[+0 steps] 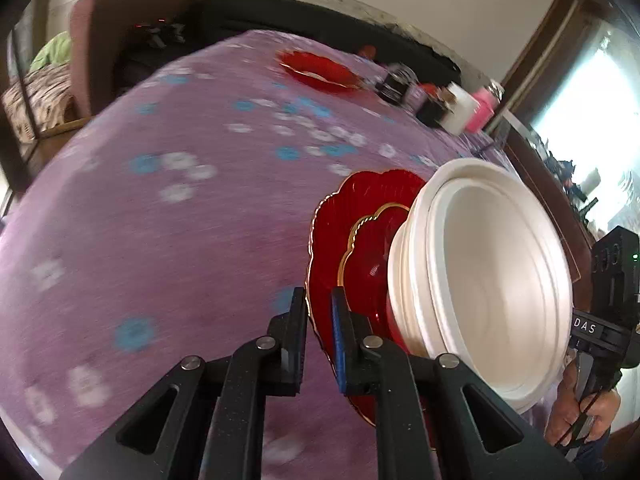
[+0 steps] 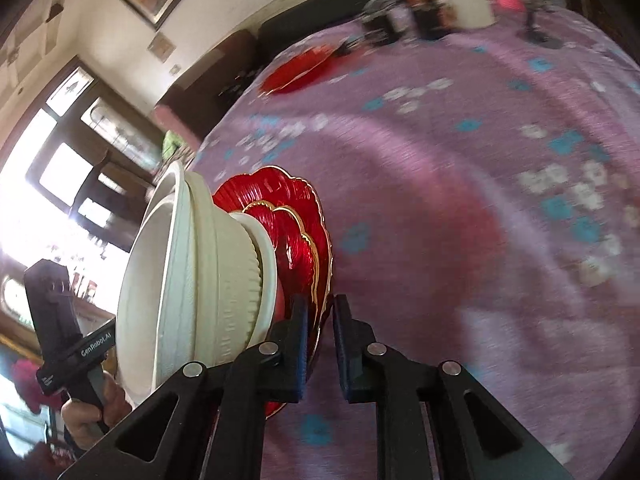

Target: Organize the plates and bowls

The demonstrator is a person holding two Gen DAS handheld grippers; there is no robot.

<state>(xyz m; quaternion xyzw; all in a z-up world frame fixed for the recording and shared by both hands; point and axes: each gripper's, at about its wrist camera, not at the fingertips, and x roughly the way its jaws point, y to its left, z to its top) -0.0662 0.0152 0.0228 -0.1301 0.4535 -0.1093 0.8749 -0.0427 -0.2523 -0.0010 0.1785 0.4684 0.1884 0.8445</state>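
Note:
A large red scalloped plate [image 1: 332, 232] with a gold rim carries a smaller red plate [image 1: 368, 256] and a nest of white bowls [image 1: 480, 272]. My left gripper [image 1: 319, 320] is shut on the large plate's rim on its near left side. In the right wrist view the same large red plate [image 2: 288, 196] and white bowls [image 2: 192, 272] show from the other side, with my right gripper [image 2: 320, 320] shut on the rim there. Another red plate [image 1: 320, 70] [image 2: 300, 72] lies far back on the table.
A purple flowered tablecloth [image 1: 160, 240] covers the table. Jars [image 1: 396, 84], a white container [image 1: 460, 112] and a pink object [image 1: 482, 114] crowd the far edge. A hand [image 1: 580, 412] holds the right gripper's black body [image 1: 612, 280]. A dark sofa stands behind.

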